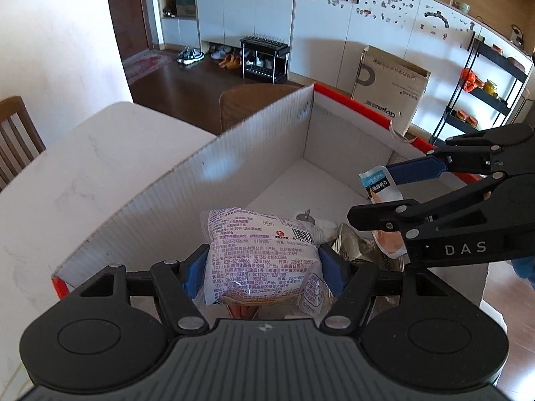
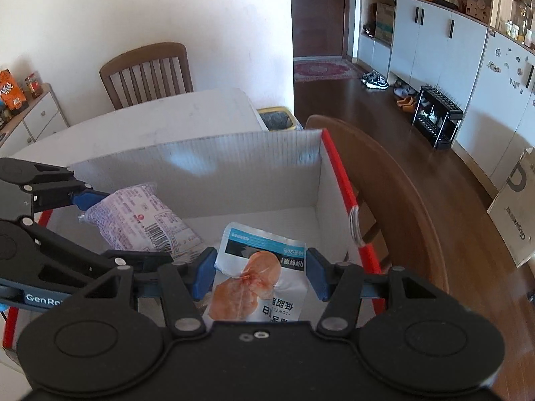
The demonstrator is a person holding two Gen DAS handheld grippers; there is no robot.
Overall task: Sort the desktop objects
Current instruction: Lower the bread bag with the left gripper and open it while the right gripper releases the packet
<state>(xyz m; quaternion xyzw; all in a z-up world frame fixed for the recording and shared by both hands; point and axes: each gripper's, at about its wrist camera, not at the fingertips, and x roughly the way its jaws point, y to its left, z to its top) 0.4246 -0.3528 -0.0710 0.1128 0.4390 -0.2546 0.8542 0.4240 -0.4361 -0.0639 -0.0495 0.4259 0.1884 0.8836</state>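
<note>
Left gripper (image 1: 264,267) clamps a pink printed snack packet (image 1: 264,254) between its blue pads, above the white corrugated box (image 1: 207,167) on the table (image 1: 83,167); other packets lie inside. Right wrist view: right gripper (image 2: 260,275) pinches a chicken-breast pouch (image 2: 257,274) over the same box, beside the pink packet.

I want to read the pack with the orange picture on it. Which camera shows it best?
The right wrist view: the white pack with the orange picture faces the camera, front and blue band visible, clamped in the right tongs over the box. The left wrist view shows it only edge-on, mostly hidden behind those tongs.
</note>
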